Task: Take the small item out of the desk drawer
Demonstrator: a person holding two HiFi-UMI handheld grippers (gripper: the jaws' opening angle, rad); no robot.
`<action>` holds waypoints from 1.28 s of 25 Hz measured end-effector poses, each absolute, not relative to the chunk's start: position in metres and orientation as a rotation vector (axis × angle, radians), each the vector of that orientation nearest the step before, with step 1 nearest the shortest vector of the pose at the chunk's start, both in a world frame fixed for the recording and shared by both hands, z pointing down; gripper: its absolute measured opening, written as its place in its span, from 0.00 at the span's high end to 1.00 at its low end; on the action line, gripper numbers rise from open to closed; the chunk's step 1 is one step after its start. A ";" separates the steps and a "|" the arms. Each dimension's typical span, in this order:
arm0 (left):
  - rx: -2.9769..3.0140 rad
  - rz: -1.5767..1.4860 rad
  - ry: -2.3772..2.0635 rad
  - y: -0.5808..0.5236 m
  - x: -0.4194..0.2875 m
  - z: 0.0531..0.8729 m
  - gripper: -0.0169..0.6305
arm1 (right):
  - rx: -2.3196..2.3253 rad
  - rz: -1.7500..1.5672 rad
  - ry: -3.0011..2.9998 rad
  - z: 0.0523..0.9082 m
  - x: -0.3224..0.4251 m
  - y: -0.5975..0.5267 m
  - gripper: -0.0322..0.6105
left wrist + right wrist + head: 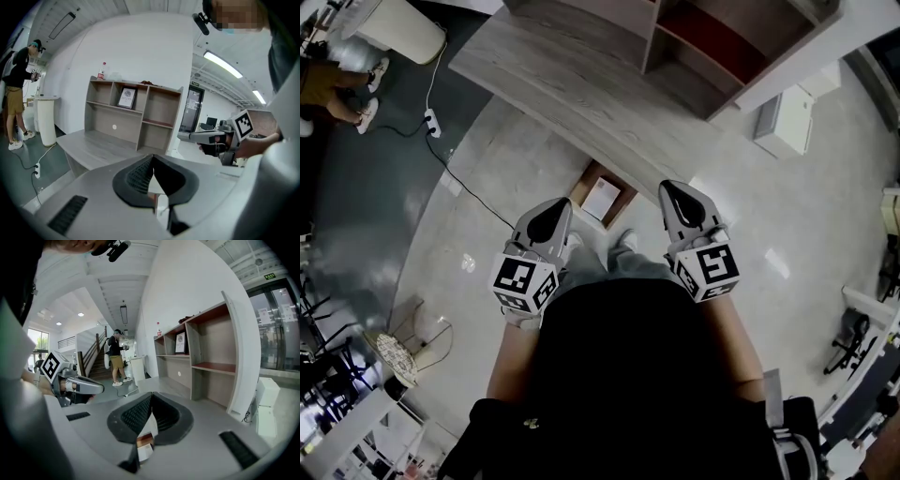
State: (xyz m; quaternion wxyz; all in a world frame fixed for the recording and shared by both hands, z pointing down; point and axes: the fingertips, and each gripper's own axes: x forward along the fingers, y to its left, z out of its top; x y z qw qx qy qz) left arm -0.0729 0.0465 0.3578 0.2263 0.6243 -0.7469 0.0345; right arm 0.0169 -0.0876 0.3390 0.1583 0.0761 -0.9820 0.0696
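I stand in front of a grey wooden desk point(581, 80). Below its near edge a brown drawer point(602, 195) stands pulled out, with a flat white item point(602, 199) lying in it. My left gripper point(553, 214) is held level just left of the drawer, jaws together and nothing between them. My right gripper point(678, 194) is just right of the drawer, also shut and empty. The left gripper view shows my left gripper point(153, 157) with its pads meeting. In the right gripper view my right gripper point(151, 397) is closed the same way, and the drawer point(144, 442) shows below it.
A shelf unit point(722, 37) stands on the desk's far right part. A power strip point(432, 122) and its cable point(473, 192) lie on the floor to the left. A white bin point(398, 26) and another person point(333, 84) are at far left. A white box point(787, 120) is right of the desk.
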 end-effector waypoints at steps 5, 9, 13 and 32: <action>1.746 0.166 -1.945 0.028 -0.079 0.390 0.96 | 0.287 0.231 -2.761 0.350 0.017 -0.097 0.95; 1.760 0.226 -1.832 0.018 -0.085 0.426 0.96 | 0.385 0.254 -2.725 0.359 0.017 -0.103 0.95; 1.729 0.318 -1.726 0.013 -0.093 0.472 0.95 | 0.512 0.296 -2.665 0.371 0.024 -0.104 0.95; 1.545 0.704 -1.284 0.009 -0.062 0.703 0.52 | 0.908 0.415 -2.403 0.428 0.082 -0.090 0.95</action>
